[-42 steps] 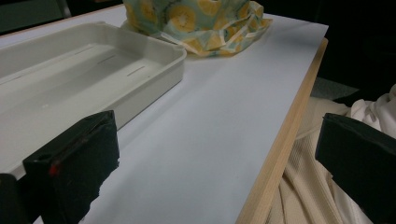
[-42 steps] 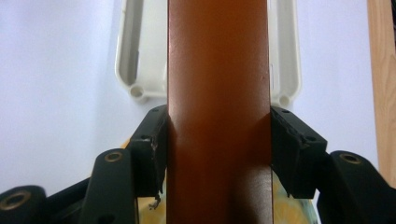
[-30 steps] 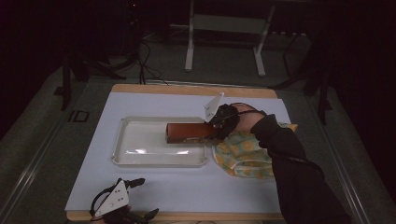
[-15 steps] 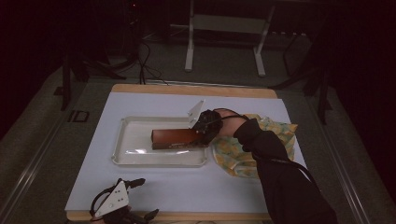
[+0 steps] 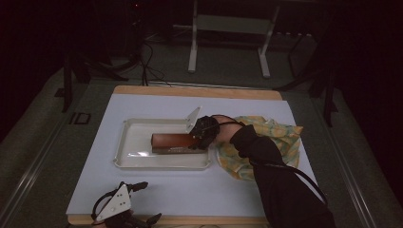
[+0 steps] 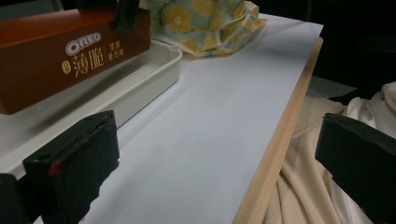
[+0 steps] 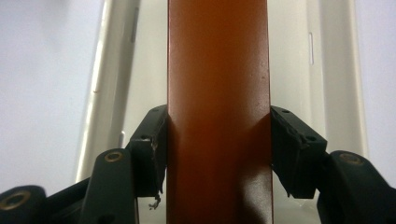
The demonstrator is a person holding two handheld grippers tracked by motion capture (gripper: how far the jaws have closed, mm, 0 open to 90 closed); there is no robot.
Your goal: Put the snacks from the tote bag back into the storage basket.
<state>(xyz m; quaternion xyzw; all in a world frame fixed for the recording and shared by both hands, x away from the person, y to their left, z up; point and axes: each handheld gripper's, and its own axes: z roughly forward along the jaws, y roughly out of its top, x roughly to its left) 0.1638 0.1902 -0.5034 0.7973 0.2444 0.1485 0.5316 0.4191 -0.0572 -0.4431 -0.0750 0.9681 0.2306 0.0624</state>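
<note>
Here the right gripper [image 5: 202,135], its black-sleeved arm reaching across a fruit-print cloth [image 5: 271,142], clamps the long brown cardboard Oreo box [image 5: 173,142] inside the shallow white plastic tray [image 5: 128,159]. The left gripper [image 5: 130,209] rests wide apart by the table's near wooden edge [image 6: 275,140], with bare tabletop between.

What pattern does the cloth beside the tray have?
Orange slices on pale green cloth, clearest in the left gripper view.

Brown Oreo box [image 5: 174,142] in tray [image 5: 124,156]
</note>
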